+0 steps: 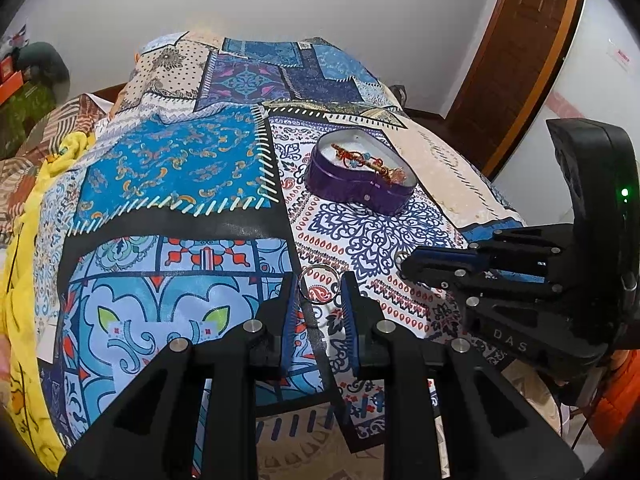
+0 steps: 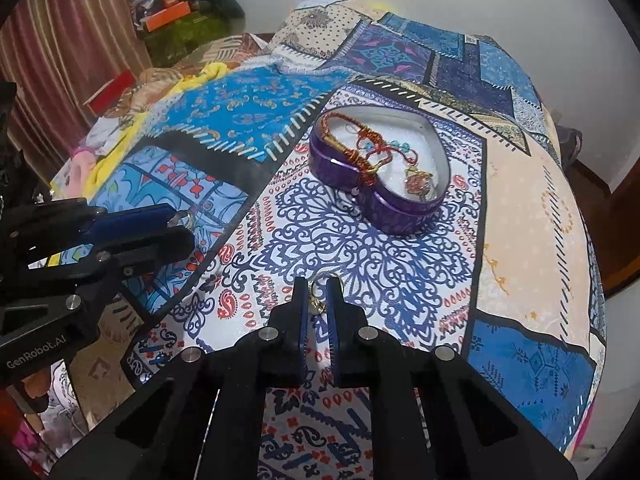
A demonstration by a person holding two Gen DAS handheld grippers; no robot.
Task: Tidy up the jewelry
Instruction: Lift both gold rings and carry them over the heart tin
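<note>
A purple heart-shaped tin (image 1: 356, 188) lies open on the patterned bedspread, with red and gold thread bracelets (image 1: 366, 160) inside; it also shows in the right wrist view (image 2: 380, 200). My left gripper (image 1: 319, 290) is shut on a silver ring (image 1: 319, 286) held between its blue pads, just above the cloth. My right gripper (image 2: 318, 294) is shut on a small gold ring (image 2: 320, 288). In the left wrist view the right gripper (image 1: 404, 260) is at the right with the gold ring (image 1: 400, 257) at its tip. In the right wrist view the left gripper (image 2: 180, 220) is at the left.
The bed is covered by a blue, white and red patchwork bedspread (image 1: 180, 168). A yellow cloth (image 1: 24, 280) lies along its left side. A brown door (image 1: 516, 40) stands at the right. Cluttered shelves and a curtain (image 2: 80, 40) are at the far left.
</note>
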